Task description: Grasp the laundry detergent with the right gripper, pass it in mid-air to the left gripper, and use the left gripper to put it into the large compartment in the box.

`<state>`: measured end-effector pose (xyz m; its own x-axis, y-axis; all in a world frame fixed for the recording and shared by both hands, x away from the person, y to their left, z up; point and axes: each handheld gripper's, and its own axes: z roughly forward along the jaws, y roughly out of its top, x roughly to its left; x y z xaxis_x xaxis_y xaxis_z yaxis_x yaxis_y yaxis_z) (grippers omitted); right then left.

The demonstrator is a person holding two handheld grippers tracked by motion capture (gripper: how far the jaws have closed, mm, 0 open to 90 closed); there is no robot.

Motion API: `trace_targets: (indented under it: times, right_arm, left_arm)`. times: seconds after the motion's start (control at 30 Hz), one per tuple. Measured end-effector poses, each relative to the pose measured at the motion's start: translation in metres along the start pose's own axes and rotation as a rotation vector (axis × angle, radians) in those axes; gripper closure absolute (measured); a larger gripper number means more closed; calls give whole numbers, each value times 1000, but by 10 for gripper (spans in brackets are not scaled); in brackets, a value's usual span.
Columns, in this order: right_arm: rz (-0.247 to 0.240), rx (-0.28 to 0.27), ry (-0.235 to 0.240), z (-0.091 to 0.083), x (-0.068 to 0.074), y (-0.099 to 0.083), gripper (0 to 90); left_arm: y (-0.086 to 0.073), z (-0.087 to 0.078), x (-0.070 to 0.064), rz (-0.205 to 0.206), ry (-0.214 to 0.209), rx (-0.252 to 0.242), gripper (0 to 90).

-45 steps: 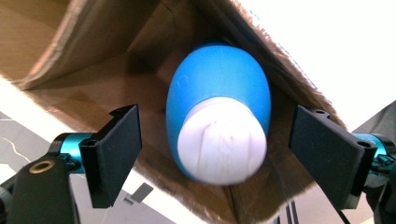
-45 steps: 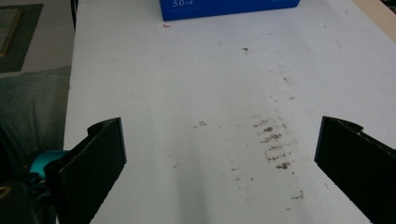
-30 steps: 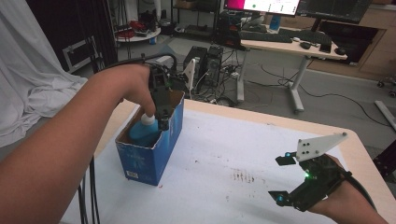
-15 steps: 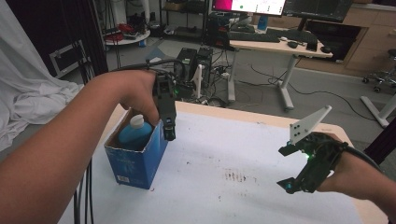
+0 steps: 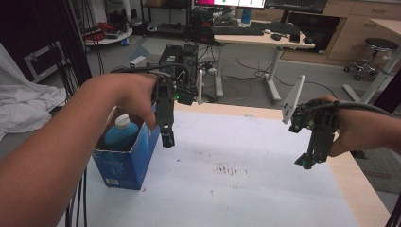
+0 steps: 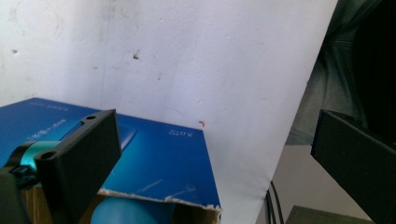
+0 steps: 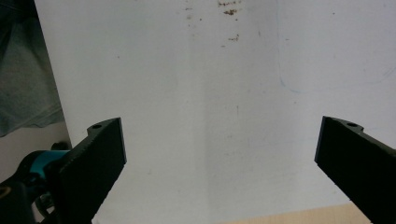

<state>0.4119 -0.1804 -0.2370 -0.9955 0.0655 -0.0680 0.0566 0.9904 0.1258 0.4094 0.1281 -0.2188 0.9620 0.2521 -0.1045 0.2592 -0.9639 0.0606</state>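
Blue cardboard box [image 5: 126, 156], torn rim, holds plastic bottle [image 5: 121, 132].

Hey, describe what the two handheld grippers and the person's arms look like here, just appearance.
Both grippers are black. The left gripper shows a small green light near its top; the right gripper carries a pale grey three-cornered plate and trails a black cable. Up close, the jaws are flat matte black blocks with teal parts at their base. The forearms are bare, no sleeves.
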Motion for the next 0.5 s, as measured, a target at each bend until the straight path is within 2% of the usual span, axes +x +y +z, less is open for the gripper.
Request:
trace_targets:
  times: [0.1, 0.27, 0.5]
  right_arm:
    - [1, 7, -6, -6, -2, -1, 10]
    - [3, 19, -23, -18, -5, -1, 10]
    - [-13, 29, -14, -15, -9, 0, 11]
  left_arm:
    - [1, 0, 1, 2, -6, 2, 16]
    - [2, -3, 6, 1, 15, -1, 16]
    - [10, -1, 9, 10, 0, 9, 16]
